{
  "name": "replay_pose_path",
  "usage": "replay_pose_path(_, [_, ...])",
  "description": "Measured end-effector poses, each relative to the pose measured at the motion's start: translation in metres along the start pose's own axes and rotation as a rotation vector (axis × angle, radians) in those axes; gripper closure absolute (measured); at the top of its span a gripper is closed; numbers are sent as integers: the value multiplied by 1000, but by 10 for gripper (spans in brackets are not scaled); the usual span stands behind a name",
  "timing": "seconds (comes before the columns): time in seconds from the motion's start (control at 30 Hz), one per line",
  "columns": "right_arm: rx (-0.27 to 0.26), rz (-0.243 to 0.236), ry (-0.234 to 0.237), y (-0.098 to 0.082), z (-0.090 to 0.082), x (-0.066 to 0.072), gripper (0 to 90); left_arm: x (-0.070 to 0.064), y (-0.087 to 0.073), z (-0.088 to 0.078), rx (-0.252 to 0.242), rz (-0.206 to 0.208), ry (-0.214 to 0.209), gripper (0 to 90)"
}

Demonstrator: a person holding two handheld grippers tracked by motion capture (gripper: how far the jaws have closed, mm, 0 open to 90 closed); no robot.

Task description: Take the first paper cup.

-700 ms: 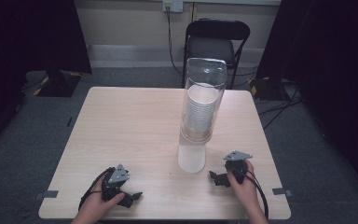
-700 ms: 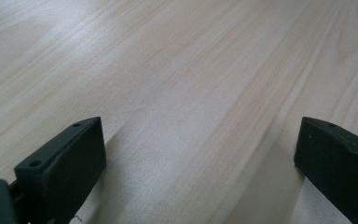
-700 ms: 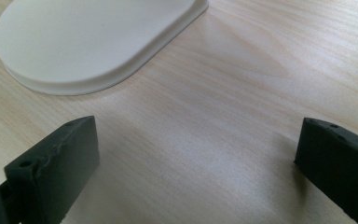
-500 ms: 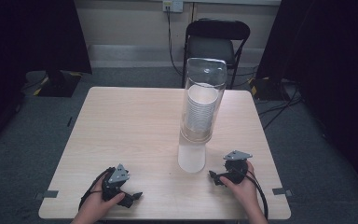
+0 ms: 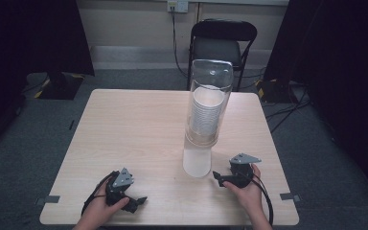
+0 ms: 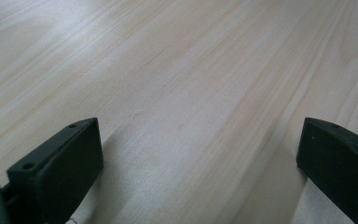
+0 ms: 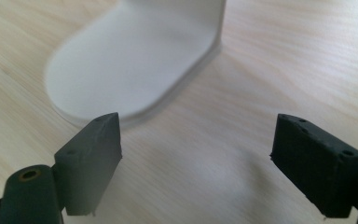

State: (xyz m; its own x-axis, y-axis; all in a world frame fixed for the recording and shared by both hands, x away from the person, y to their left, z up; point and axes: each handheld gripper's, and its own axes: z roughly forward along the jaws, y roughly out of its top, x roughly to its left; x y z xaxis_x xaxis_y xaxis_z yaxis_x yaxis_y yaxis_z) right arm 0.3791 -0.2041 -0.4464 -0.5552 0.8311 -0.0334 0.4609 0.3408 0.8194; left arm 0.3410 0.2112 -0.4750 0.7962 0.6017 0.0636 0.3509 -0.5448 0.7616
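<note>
A tall clear cup dispenser (image 5: 209,103) stands on a white base (image 5: 197,163) right of the table's middle, with a stack of white paper cups (image 5: 206,112) inside its tube. My right gripper (image 5: 219,177) rests on the table just right of that base, its jaws open and empty. In the right gripper view the white base (image 7: 135,56) lies close ahead of the gripper (image 7: 196,140), apart from both jaws. My left gripper (image 5: 140,200) sits near the front left edge, open, and in its own view the gripper (image 6: 198,149) has bare wood between its jaws.
The light wooden table (image 5: 134,129) stands on grey carpet. A black chair (image 5: 223,43) stands behind the far edge. Tape marks (image 5: 287,196) lie beside the table's front corners.
</note>
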Motion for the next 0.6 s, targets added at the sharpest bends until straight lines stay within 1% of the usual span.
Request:
replay_pose_path(0.03, [-25,0,7,3,-2,2,146,0,0,0,0,0,0,0])
replay_pose_path(0.1, [-32,-2,12,5,-3,2,143,0,0,0,0,0,0,0])
replay_pose_path(0.17, [-76,6,39,10,-4,5,144,0,0,0,0,0,0,0])
replay_pose_path(0.2, [-76,6,39,10,-4,5,144,0,0,0,0,0,0,0])
replay_pose_path(0.23, [-90,10,45,12,-4,6,144,0,0,0,0,0,0,0])
replay_pose_path(0.27, [-113,22,75,15,-2,9,144,0,0,0,1,0,0,0])
replay_pose_path(0.3, [-113,22,75,15,-2,9,144,0,0,0,1,0,0,0])
replay_pose_path(0.33, [-127,40,99,18,-1,12,146,0,0,0,1,0,0,0])
replay_pose_path(0.4, [-131,32,100,20,0,13,144,0,0,0,1,0,0,0])
replay_pose_path(0.47, [-148,6,105,27,3,18,147,0,0,0,2,7,2,0])
replay_pose_path(0.53, [-157,3,106,29,3,20,148,0,0,0,1,3,1,0])
replay_pose_path(0.57, [-176,-6,112,34,4,23,151,0,0,0,0,-1,0,0])
replay_pose_path(0.6, [-188,-5,120,37,4,25,152,0,0,0,2,6,3,0])
